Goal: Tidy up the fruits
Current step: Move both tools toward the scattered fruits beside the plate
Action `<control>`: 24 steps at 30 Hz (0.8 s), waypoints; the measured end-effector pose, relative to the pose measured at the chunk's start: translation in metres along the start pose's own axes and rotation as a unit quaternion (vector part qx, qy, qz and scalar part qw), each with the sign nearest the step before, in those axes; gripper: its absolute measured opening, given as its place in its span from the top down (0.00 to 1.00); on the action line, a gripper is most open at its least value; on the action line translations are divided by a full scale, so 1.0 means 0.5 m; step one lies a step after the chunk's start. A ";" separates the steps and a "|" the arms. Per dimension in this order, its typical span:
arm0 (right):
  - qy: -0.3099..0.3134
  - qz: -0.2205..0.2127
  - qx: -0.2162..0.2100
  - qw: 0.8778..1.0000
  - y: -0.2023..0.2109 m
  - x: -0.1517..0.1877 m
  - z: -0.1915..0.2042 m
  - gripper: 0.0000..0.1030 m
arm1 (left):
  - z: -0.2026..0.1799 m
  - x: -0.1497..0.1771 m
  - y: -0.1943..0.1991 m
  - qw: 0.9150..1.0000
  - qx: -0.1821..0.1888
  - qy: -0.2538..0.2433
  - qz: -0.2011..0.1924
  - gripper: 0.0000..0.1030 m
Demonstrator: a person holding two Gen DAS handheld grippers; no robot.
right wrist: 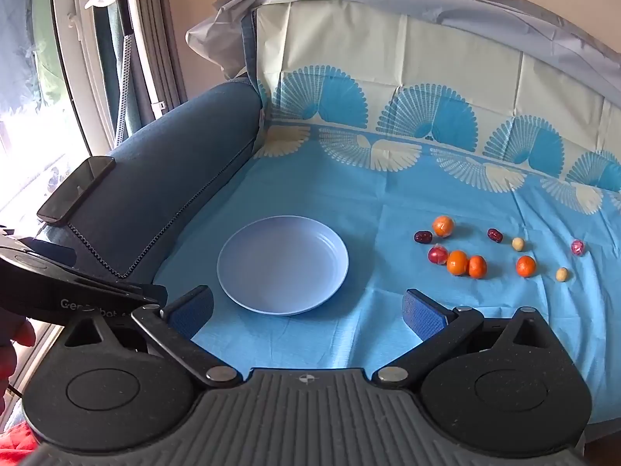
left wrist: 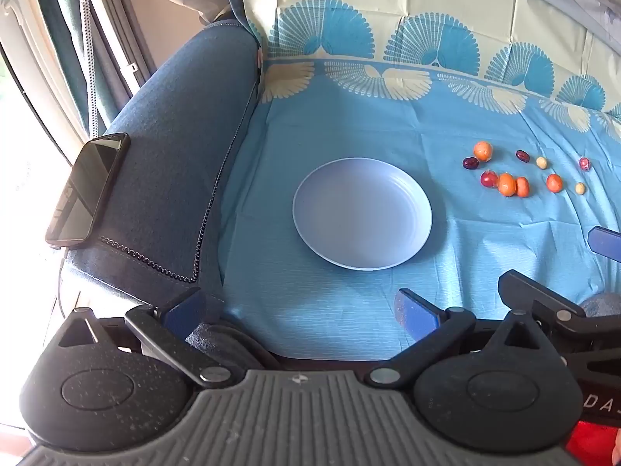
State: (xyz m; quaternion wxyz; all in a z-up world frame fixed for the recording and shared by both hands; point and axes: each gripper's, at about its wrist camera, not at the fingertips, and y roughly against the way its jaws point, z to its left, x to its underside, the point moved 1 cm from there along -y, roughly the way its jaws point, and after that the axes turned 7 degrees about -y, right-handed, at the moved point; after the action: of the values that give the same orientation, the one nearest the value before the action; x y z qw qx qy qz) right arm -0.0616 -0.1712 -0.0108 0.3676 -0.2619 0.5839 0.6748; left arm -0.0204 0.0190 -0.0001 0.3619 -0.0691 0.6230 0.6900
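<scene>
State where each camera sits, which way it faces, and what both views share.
Left wrist: on the left hand-held gripper, open, facing forward and down at the plate; the right hand-held gripper shows at its right edge.
Right wrist: on the right hand-held gripper, open, facing the same plate; the left hand-held gripper shows at far left.
Shared: plate, fruits, blue cloth, phone.

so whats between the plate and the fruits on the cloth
Nothing: only bare blue cloth separates the plate from the nearest fruit, a red one beside the oranges. Both wrist views show this gap.
</scene>
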 end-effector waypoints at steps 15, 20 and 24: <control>0.000 -0.002 0.000 1.000 -0.002 0.001 -0.002 0.01 | 0.001 0.000 0.001 1.000 0.000 0.000 0.002 0.00; -0.001 0.002 0.000 1.000 0.004 -0.003 0.003 0.01 | 0.001 0.000 0.001 1.000 -0.002 -0.001 0.004 0.00; -0.004 0.005 -0.003 1.000 -0.010 0.002 0.004 0.00 | -0.003 -0.002 -0.004 1.000 -0.005 -0.003 0.008 0.00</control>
State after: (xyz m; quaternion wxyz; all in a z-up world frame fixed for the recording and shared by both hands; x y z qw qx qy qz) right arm -0.0581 -0.1689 -0.0141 0.3662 -0.2569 0.5819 0.6792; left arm -0.0192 0.0172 -0.0015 0.3579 -0.0642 0.6191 0.6961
